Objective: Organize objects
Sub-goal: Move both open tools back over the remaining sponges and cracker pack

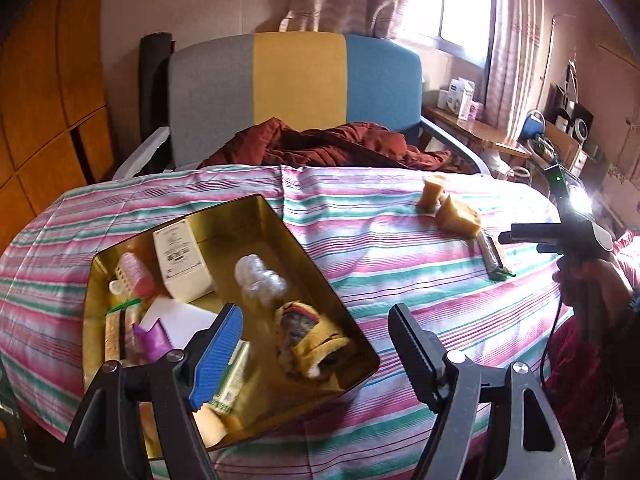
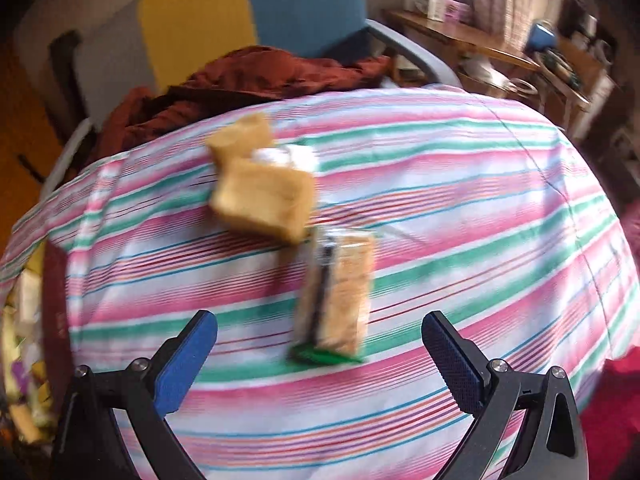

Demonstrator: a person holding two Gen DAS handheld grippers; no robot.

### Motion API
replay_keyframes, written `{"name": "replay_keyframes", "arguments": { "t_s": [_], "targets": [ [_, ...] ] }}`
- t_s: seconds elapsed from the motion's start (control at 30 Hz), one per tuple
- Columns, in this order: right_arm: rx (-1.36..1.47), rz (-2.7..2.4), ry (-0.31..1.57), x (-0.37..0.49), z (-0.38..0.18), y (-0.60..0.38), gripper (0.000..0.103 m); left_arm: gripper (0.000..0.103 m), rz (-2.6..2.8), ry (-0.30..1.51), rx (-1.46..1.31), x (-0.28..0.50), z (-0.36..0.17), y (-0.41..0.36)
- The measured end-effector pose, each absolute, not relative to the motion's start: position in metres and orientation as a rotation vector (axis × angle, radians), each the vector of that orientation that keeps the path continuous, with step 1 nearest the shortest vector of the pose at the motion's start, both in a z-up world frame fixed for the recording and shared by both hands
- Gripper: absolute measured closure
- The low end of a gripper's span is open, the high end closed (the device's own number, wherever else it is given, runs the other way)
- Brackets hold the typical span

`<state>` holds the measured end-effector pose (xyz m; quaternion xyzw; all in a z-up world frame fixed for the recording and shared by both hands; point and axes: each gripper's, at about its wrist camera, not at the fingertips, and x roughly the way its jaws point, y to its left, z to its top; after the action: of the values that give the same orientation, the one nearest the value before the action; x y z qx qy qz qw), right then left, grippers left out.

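Over striped cloth (image 2: pixel 440 208), both grippers (image 1: pixel 316 344) (image 2: pixel 320 354) gape above a crinkly rectangular packet (image 2: pixel 340 300).

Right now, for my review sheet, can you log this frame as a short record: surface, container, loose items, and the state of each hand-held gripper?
surface: striped cloth
container: gold tin, open, already holding a white box, a clear plastic bottle and other small things
loose items: two tan sponges and a wrapped snack packet, on the cloth outside the tin
left hand-held gripper: open, empty, above the tin's near corner
right hand-held gripper: open, empty, packet just ahead of it
image quality: right wrist view blurred
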<state>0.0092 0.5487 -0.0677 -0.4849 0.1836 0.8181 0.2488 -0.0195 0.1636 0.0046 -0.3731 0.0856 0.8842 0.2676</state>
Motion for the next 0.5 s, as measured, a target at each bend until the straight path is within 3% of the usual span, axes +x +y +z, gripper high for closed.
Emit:
{"name": "replay_keyframes", "arguments": {
  "t_s": [0.17, 0.3, 0.33, 0.37, 0.4, 0.5],
  "targets": [
    [-1.312, 2.186, 0.652, 0.004, -0.086, 0.582, 0.0, 0.024, 2.347, 0.279, -1.017, -0.024, 0.001, 0.19],
    [-1.34, 2.209, 0.659, -0.014, -0.099, 0.586, 0.004, 0.024, 2.31, 0.31, -1.02, -0.026, 0.0, 0.213],
    [-1.369, 2.207, 0.645, -0.018, -0.105, 0.583, 0.011, 0.024, 2.303, 0.317, -1.02, -0.027, -0.001, 0.218],
    [-1.409, 2.199, 0.603, -0.022, -0.11, 0.579, 0.042, 0.024, 2.294, 0.325, -1.021, -0.028, -0.001, 0.225],
    [-1.458, 2.19, 0.537, -0.026, -0.114, 0.574, 0.053, 0.024, 2.288, 0.328, -1.021, -0.029, -0.002, 0.229],
    [-1.469, 2.194, 0.442, -0.024, -0.111, 0.567, 0.054, 0.024, 2.258, 0.341, -1.027, -0.033, -0.005, 0.249]
  ]
}}
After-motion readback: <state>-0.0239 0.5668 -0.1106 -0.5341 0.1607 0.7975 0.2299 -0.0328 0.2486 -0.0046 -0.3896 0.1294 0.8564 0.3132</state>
